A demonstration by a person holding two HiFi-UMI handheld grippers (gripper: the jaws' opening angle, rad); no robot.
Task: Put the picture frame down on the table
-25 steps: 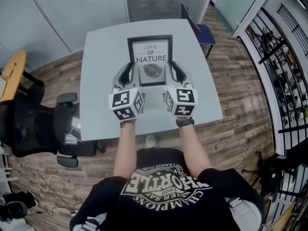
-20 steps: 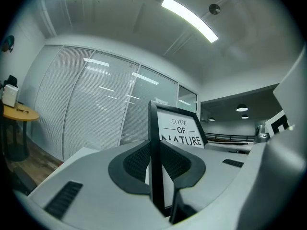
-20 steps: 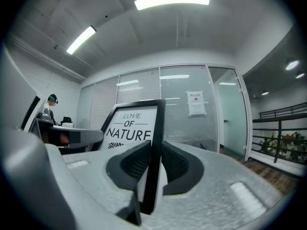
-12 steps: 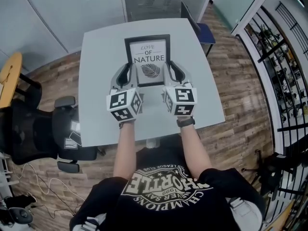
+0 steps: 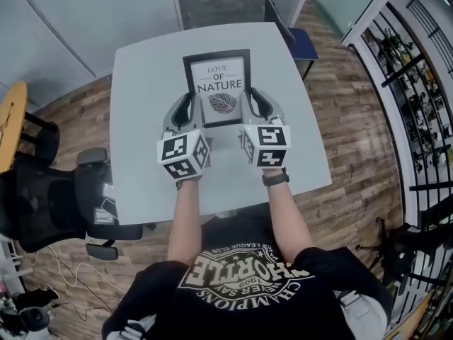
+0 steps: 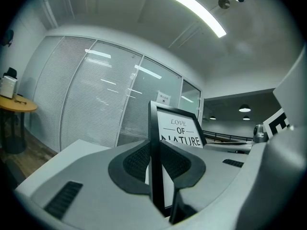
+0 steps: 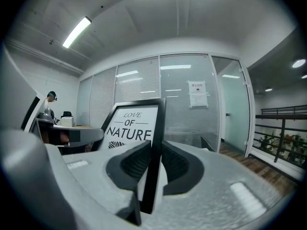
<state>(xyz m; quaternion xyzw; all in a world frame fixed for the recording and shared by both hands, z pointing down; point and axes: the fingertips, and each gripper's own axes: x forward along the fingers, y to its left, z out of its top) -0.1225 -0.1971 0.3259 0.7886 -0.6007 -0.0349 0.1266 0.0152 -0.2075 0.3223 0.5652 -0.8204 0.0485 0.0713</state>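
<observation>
Left gripper (image 5: 187,107) and right gripper (image 5: 253,103) remain closed on the left and right borders of the picture frame (image 5: 217,83). Frame position, toward the far edge of the table (image 5: 141,83), is unchanged.

Left gripper (image 6: 156,164) low at 6 o'clock, jaws closed on left edge of picture frame (image 6: 180,128). Dark ribbed pads (image 6: 136,162) press black border from both sides. Frame upright, seen almost edge-on, rising from centre toward 12 o'clock; print reads "LOVE OF NATURE". Glass partition with blinds (image 6: 96,99) behind, from 9 to 12 o'clock. Round yellow table (image 6: 17,104) at 9 o'clock edge. Ceiling light strip (image 6: 196,12) at 1 o'clock.
</observation>
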